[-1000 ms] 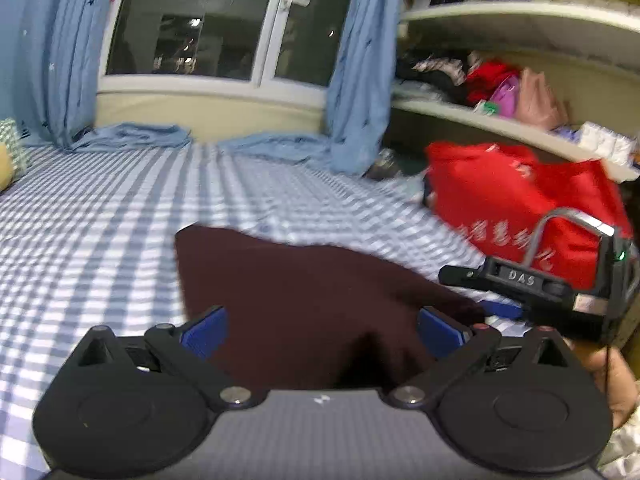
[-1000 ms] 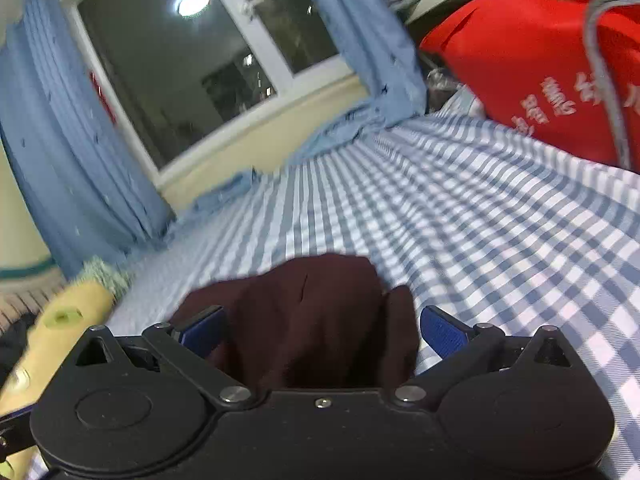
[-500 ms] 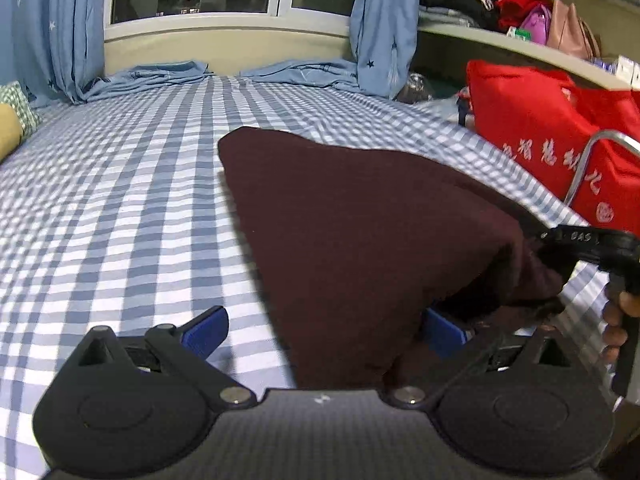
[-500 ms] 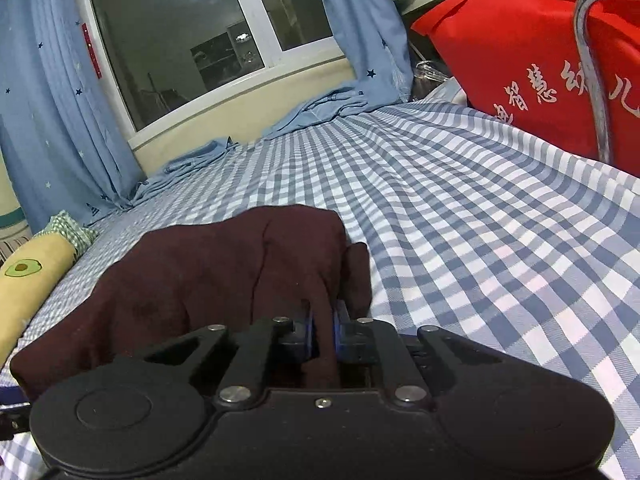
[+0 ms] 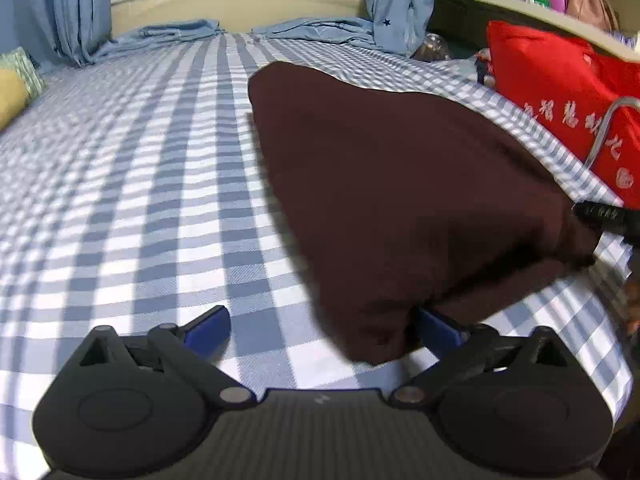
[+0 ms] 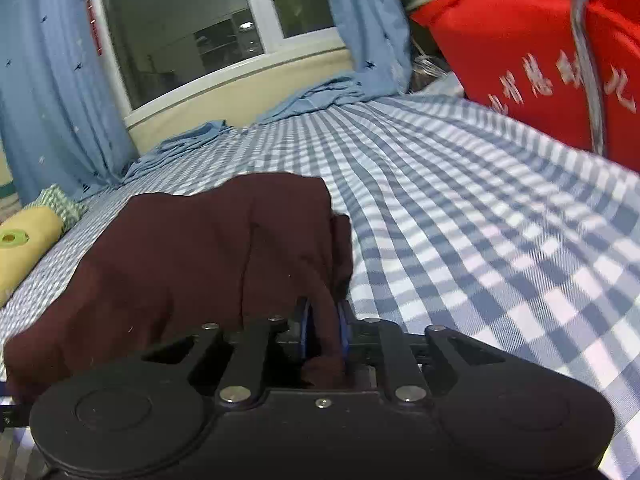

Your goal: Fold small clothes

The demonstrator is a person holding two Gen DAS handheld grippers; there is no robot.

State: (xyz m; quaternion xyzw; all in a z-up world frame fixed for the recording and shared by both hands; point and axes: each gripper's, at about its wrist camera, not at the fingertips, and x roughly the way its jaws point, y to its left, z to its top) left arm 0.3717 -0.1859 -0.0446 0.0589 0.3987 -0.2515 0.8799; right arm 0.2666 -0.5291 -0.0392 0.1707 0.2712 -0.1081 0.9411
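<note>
A dark maroon garment (image 5: 400, 184) lies on the blue-and-white checked bedsheet (image 5: 140, 184). In the left wrist view my left gripper (image 5: 320, 328) is open, its blue pads wide apart; the garment's near corner droops over the right pad. The right gripper's black tip (image 5: 600, 214) shows at the garment's right edge. In the right wrist view my right gripper (image 6: 324, 320) is shut on a fold of the garment (image 6: 200, 248), which is lifted off the sheet.
A red bag with white lettering (image 5: 560, 92) stands at the bed's right side, also in the right wrist view (image 6: 520, 40). Blue curtains (image 6: 48, 80) and a window are at the head. A yellow pillow (image 6: 24, 248) lies at the left.
My right gripper has closed on the garment's edge and lifted it. The left gripper has come lower and closer to the sheet, still open.
</note>
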